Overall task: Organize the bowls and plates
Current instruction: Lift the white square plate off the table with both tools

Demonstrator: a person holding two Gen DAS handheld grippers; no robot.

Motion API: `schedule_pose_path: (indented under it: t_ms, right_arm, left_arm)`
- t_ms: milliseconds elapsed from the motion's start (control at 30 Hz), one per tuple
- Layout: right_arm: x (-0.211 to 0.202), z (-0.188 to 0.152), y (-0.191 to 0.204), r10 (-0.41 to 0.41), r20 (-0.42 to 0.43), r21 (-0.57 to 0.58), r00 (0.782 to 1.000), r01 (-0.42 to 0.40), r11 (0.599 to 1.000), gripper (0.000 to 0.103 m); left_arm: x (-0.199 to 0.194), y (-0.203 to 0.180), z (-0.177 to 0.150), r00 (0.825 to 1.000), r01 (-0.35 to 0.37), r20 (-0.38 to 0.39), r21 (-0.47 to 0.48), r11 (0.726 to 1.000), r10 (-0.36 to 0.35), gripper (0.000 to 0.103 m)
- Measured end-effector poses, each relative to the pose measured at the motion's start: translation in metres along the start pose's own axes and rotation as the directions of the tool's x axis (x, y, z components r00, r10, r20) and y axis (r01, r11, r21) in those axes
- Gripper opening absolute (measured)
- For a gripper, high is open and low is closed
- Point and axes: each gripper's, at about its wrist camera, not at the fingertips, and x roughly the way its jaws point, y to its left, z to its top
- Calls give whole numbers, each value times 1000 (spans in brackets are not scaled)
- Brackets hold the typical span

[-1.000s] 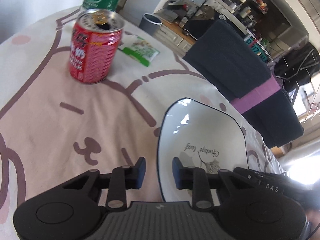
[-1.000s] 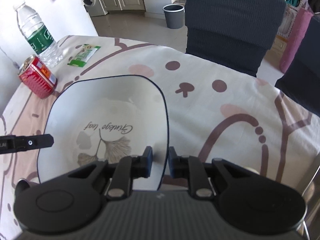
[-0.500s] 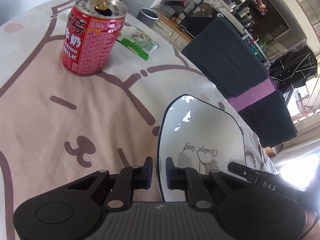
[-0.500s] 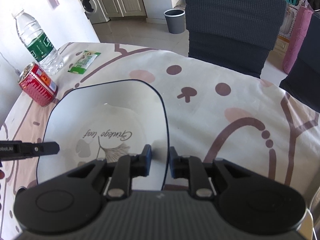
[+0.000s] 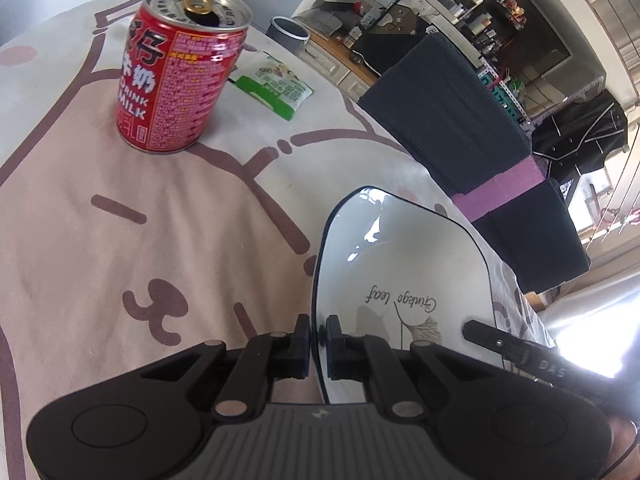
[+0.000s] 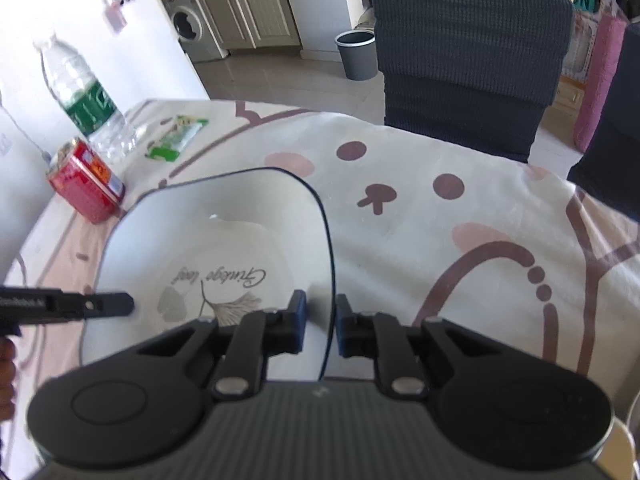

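Observation:
A white squarish plate point(image 5: 404, 264) with a dark rim and a leaf print with the words "Ginkgo leaf" is held over the patterned tablecloth. My left gripper point(image 5: 318, 338) is shut on its left rim. My right gripper point(image 6: 320, 320) straddles the opposite rim of the plate point(image 6: 224, 240), its jaws a little apart around the edge. Each gripper's finger shows in the other's view, over the plate. The plate looks raised off the cloth in the right wrist view.
A red milk-drink can point(image 5: 176, 76), a green-labelled water bottle point(image 6: 80, 96) and a green snack packet point(image 5: 276, 84) stand on the table's far left. Dark chairs point(image 6: 468, 44) stand behind the table. A grey bin point(image 6: 358, 56) is on the floor.
My left gripper has closed from open onto the plate's left rim. The right jaws have spread slightly. The plate and both grippers have risen from the cloth, and the right view has tilted.

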Motion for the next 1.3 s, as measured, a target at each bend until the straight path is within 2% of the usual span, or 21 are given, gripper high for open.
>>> schedule_pose_path:
  t_ms: [233, 300, 433, 733, 1033, 1133, 1300]
  right_arm:
    - [-8, -1, -23, 154, 30, 89, 988, -156, 984, 7]
    - [-8, -1, -27, 173, 39, 112, 984, -176, 978, 7]
    - [-5, 1, -22, 143, 32, 112, 989, -146, 983, 7]
    - [-23, -3, -21, 136, 57, 152, 989, -143, 978, 8]
    - [-98, -12, -21, 114, 152, 183, 982, -141, 973, 8]
    - [-128, -25, -15, 102, 191, 164, 976, -134, 977, 8]
    - [-169, -63, -12, 57, 216, 206, 975, -102, 973, 8]
  left_arm:
    - [-2, 13, -1, 999, 46, 4, -32, 998, -46, 9]
    - [-3, 11, -2, 999, 44, 9, -15, 999, -44, 9]
    - [-7, 4, -2, 1000, 19, 23, 24, 1000, -20, 9]
    - [-27, -17, 0, 999, 4, 54, 72, 997, -8, 8]
    - [-80, -65, -12, 992, 63, 99, 163, 985, -79, 8]
    - [-97, -75, -23, 989, 91, 99, 182, 979, -110, 8]
    - [-124, -93, -53, 989, 102, 80, 269, 958, -127, 8]
